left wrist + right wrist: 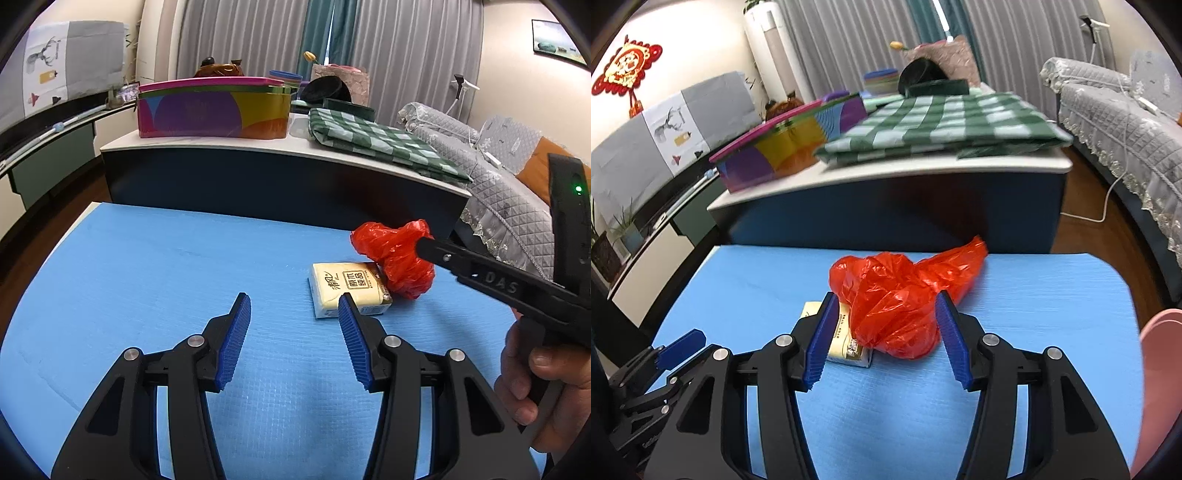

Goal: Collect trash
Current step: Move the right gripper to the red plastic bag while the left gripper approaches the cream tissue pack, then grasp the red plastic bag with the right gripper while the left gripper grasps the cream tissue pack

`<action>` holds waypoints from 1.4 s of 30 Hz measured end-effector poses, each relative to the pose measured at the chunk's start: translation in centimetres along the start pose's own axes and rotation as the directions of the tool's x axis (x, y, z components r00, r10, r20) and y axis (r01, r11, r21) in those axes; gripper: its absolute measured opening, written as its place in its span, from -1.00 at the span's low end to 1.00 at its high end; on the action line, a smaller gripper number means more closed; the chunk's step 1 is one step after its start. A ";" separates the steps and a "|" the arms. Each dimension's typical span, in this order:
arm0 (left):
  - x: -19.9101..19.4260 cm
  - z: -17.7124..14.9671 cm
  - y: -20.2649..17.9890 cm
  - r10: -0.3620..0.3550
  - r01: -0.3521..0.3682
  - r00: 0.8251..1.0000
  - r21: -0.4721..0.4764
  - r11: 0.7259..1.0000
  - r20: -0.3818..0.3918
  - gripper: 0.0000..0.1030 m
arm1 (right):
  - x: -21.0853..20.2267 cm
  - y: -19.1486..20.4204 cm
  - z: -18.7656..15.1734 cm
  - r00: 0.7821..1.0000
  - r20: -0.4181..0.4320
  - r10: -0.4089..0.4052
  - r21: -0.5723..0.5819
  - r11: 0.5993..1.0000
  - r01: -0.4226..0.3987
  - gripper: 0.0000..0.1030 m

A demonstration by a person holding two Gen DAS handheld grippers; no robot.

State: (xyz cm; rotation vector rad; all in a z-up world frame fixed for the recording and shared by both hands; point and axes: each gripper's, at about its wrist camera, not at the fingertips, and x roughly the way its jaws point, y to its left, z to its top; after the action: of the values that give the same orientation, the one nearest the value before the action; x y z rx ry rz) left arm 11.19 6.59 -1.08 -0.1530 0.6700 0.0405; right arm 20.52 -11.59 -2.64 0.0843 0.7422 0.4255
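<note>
A crumpled red plastic bag (897,306) lies on the blue mat (1034,295), partly over a yellow tissue packet (846,343). My right gripper (884,325) is open, its blue pads on either side of the bag, not pressing it. In the left wrist view the bag (395,258) and the packet (347,286) sit at the right of the mat (147,266), with the right gripper's black body (498,284) reaching in from the right. My left gripper (293,314) is open and empty, just short of the packet.
A dark low cabinet (258,184) stands behind the mat, carrying a colourful tin box (210,110) and a folded green checked cloth (380,140). A grey quilted sofa (498,177) is at the right. A pink object (1160,387) shows at the right edge of the right wrist view.
</note>
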 end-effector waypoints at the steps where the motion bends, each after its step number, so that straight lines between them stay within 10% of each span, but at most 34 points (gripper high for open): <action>1: 0.1 0.0 0.0 0.001 -0.001 1.000 -0.002 1.000 -0.001 -0.05 | 0.3 0.1 0.0 1.000 -0.007 0.000 -0.009 1.000 0.000 0.06; 5: 0.7 -0.1 -0.1 0.005 -0.005 1.000 -0.002 1.000 -0.009 -0.05 | 0.9 0.4 -0.2 1.000 -0.017 -0.007 -0.037 0.999 0.006 -0.45; 13: 1.7 0.0 -1.0 -0.005 0.004 1.000 -0.017 1.000 -0.022 0.08 | -1.5 -1.4 -0.9 0.999 0.018 -0.035 -0.008 0.999 0.035 -0.84; 18: 3.3 0.0 -2.5 -0.020 0.020 0.999 -0.008 1.000 -0.043 0.54 | -3.6 -3.1 -1.4 0.996 0.038 -0.080 0.012 0.997 0.080 -0.85; 28: 7.4 0.5 -5.0 0.004 -0.003 0.992 0.004 1.000 -0.128 0.84 | -5.7 -6.4 -3.0 0.990 0.016 -0.142 0.046 0.989 0.141 -0.85; 35: 9.9 0.6 -5.4 0.039 -0.038 0.980 0.007 0.999 -0.197 0.84 | -6.4 -7.0 -3.2 0.988 0.020 -0.156 0.046 0.987 0.155 -0.85; 42: 9.6 0.4 -6.2 0.023 -0.020 0.979 0.017 1.000 -0.200 0.41 | -7.5 -7.7 -3.3 0.986 0.026 -0.165 0.048 0.985 0.163 -0.85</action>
State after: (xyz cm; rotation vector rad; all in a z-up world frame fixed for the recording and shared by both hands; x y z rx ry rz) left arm 19.45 0.45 -5.93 -0.1369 0.8731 0.0417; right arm 16.07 -21.85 -2.00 0.0721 0.7232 0.2497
